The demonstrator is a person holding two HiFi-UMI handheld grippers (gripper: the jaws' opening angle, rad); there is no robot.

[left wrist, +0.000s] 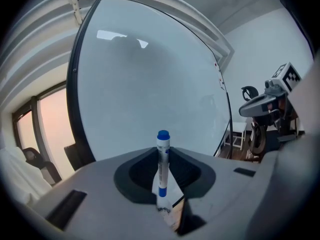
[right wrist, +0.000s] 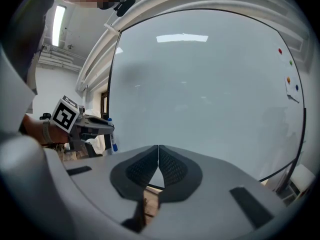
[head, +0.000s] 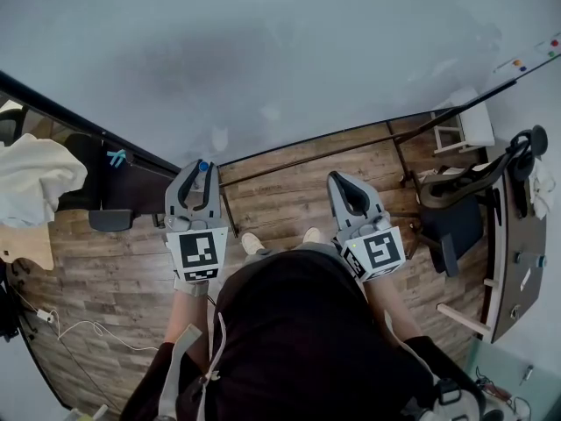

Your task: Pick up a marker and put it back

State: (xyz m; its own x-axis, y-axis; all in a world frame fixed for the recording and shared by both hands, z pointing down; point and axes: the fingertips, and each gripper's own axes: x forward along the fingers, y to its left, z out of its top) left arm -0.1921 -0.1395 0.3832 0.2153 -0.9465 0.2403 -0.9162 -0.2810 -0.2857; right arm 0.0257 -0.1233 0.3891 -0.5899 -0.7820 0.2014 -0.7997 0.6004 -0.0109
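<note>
A white marker with a blue cap [left wrist: 162,169] stands upright between the jaws of my left gripper [left wrist: 162,181], which is shut on it. In the head view that gripper [head: 197,202] is held in front of the whiteboard [head: 289,51] with the blue cap [head: 202,167] poking out at its tip. My right gripper [head: 344,202] hangs beside it at the same height; its jaws [right wrist: 158,170] meet with nothing between them. The right gripper view also shows the left gripper [right wrist: 92,129] with the marker [right wrist: 113,139] at the left.
A big whiteboard on a stand fills the space ahead, with small coloured magnets [head: 536,55] at its far right. An office chair [head: 465,200] and a curved desk [head: 517,244] stand to the right, a cloth-draped chair [head: 39,182] to the left. The floor is wooden.
</note>
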